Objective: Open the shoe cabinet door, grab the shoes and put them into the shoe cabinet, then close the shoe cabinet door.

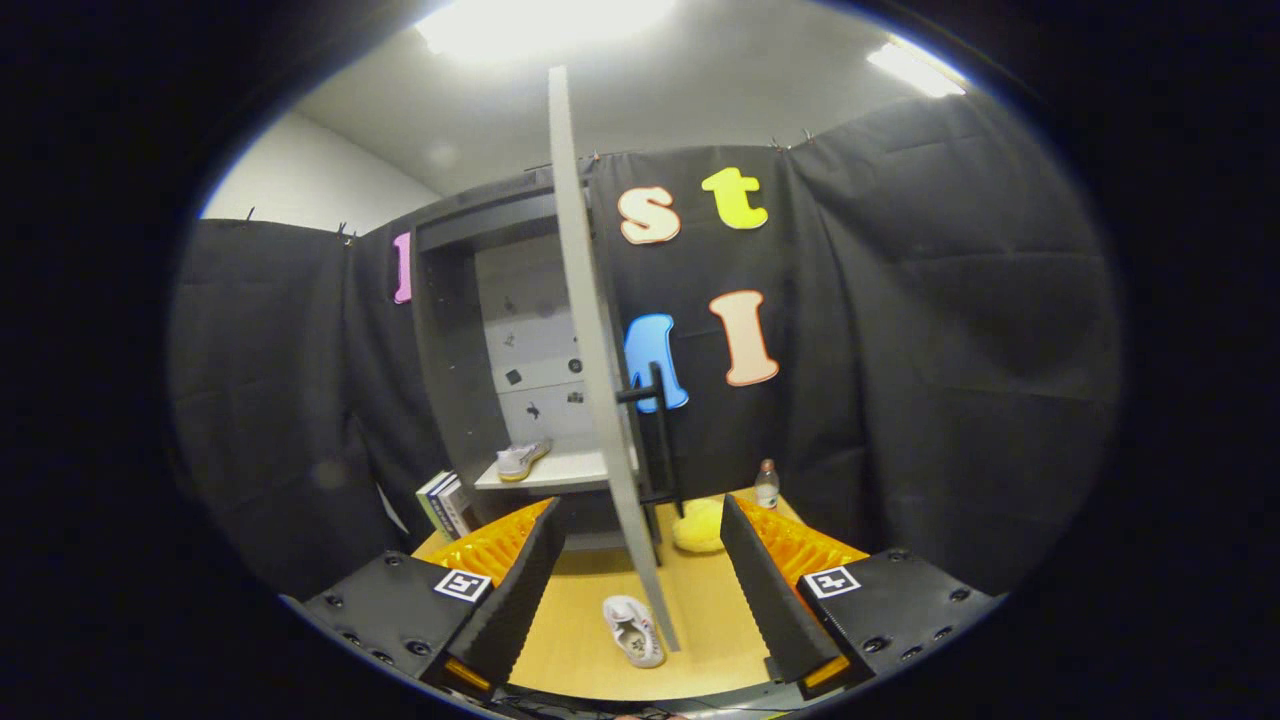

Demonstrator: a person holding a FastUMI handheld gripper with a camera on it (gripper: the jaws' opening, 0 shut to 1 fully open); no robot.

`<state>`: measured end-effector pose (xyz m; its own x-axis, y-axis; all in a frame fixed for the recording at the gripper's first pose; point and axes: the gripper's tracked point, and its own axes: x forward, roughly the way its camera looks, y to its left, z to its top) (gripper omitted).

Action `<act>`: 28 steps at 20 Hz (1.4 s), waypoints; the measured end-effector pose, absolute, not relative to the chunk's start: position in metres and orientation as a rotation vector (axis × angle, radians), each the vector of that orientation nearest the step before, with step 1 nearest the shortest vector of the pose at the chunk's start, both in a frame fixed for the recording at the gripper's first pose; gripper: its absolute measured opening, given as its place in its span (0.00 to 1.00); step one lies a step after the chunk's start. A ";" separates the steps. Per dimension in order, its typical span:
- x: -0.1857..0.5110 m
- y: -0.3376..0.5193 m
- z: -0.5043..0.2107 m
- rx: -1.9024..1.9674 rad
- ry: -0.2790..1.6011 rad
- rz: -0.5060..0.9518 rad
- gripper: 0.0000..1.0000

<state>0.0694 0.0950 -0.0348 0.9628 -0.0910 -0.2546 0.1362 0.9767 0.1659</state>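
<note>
While the cabinet door stands swung out edge-on at the centre of the frame, the following is recorded.

Tongs: tongs [635, 590] spread wide apart at the lower centre of the frame, holding nothing; fingers [515, 590] flank the door's lower edge, touching neither door nor shoe.

Shoe cabinet: dark shoe cabinet [470, 350] left of centre, standing on the desk [700, 610] against the booth wall, interior exposed.

Door: pale door [590, 340] open, running from the upper centre down to the lower centre, its bottom corner between the fingers; dark bar handle [660, 430] on its right face.

Shoe on shelf: one light shoe [522, 458] rests on the white shelf [560, 470] inside the cabinet, left of the door.

Shoe on desk: second light shoe [634, 630] lies on the desk between the fingers, just left of the door's lower corner; contact with the door cannot be told.

Other items: books [445, 503] upright beside the cabinet's left foot; yellow soft object [698, 527] right of the door's base; small bottle [767, 484] beyond the right finger.
</note>
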 end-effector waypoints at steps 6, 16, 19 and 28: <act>0.082 0.186 -0.083 0.122 0.379 0.092 0.97; 0.140 0.235 -0.214 0.001 0.567 0.179 0.99; 0.156 0.226 -0.283 0.024 0.699 0.136 0.99; 0.176 0.199 -0.423 -0.025 0.974 0.067 0.98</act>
<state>0.1761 0.1989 -0.4231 0.5605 0.0457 -0.8269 -0.0683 0.9976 0.0089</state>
